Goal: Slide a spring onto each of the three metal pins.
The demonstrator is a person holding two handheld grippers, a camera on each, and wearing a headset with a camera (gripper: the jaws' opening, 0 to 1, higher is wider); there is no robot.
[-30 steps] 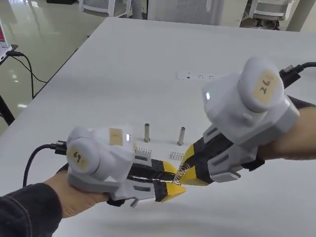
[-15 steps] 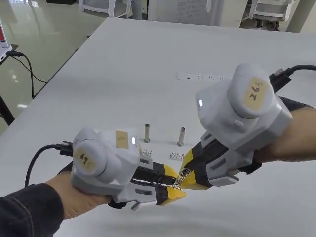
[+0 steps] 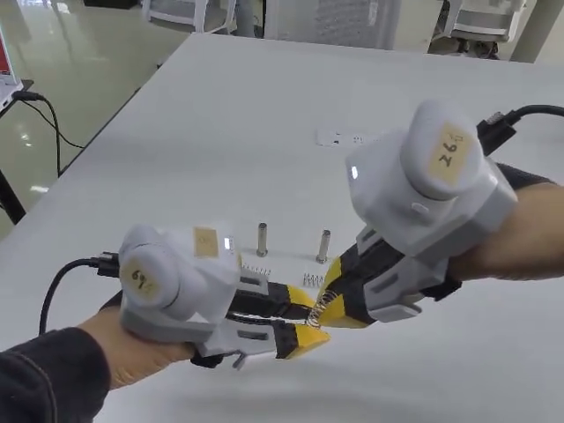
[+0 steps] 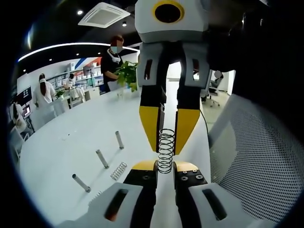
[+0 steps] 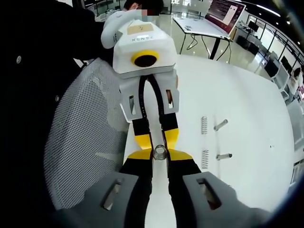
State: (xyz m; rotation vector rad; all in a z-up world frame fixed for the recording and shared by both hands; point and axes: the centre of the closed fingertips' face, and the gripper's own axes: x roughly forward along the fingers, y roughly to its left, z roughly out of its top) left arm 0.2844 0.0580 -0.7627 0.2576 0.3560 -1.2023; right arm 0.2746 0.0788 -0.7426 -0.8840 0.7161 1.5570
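Nearest, the left tongs and right tongs were each pinched narrow on one end of a spring, held above the counter; beyond lay two loose springs, then three pins, all bare, so nothing looked done; farther back the counter ran open, its left edge well apart.

A white surface is seen, on which metal pins are stood upright. Loose springs are laid flat just beside them, and a white power strip is set farther back.
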